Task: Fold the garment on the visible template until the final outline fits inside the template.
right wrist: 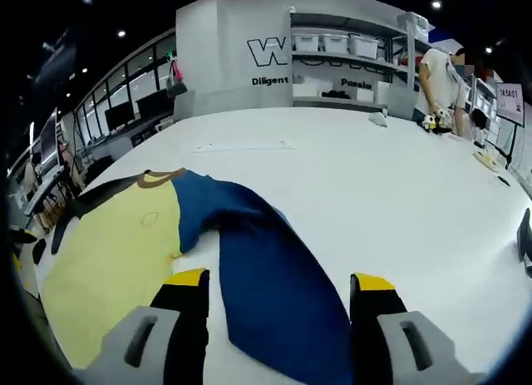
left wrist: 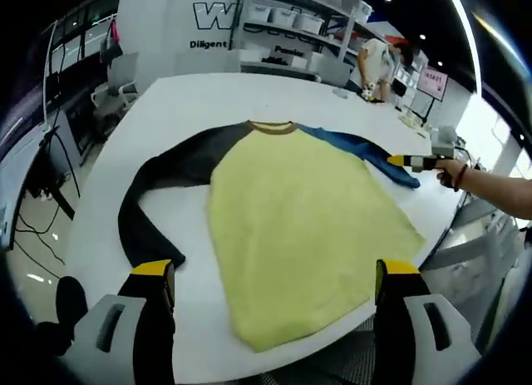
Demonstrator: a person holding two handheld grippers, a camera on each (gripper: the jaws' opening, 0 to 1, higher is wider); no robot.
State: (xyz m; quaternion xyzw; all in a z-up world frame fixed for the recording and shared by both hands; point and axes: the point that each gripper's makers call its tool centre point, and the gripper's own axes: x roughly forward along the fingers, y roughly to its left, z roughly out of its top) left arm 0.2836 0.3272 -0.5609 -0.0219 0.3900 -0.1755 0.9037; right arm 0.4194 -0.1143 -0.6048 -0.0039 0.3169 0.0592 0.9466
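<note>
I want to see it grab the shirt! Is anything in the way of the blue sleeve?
No, nothing visible is. The right tool is open, and the blue sleeve lies flat on the white table right between its jaws. Only bare sleeve cloth shows there.

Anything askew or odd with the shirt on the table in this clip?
The shirt lies flat but uneven: its black sleeve curls out toward the table edge, while the blue sleeve runs out between the right claw's open jaws. The hem reaches the table's near edge. No folding template is apparent.
</note>
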